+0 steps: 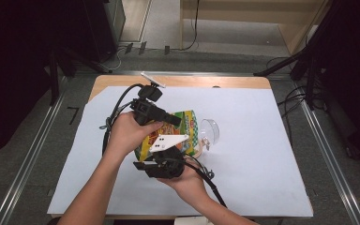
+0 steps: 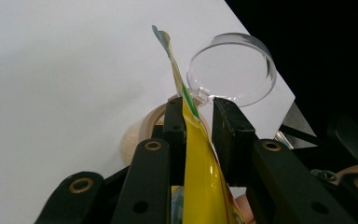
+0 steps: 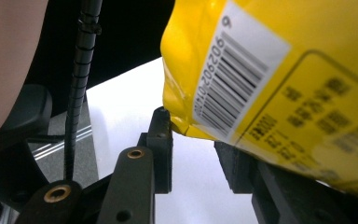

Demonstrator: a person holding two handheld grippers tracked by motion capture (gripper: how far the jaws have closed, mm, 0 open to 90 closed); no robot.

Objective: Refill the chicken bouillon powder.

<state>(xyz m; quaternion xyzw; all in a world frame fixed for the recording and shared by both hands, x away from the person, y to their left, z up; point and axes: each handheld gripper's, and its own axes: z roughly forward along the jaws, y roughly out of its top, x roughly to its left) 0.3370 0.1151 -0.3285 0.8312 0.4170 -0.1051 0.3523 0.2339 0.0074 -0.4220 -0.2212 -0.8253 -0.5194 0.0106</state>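
Snack bag [image 1: 187, 123] pinched at its edge in my left fingers [image 2: 175, 123]; right fingers [image 3: 161, 135] part-open beside it. Thin hold may slip, dropping bag onto cup [image 1: 209, 130].

Two black hand-held grippers, left [image 1: 168, 118] and right [image 1: 161, 164], each trailing a black ribbed cable; brass-ringed screw holes stud the jaw arms, a white three-cornered plate with dark dots tops the right one, and both forearms are bare, no sleeves
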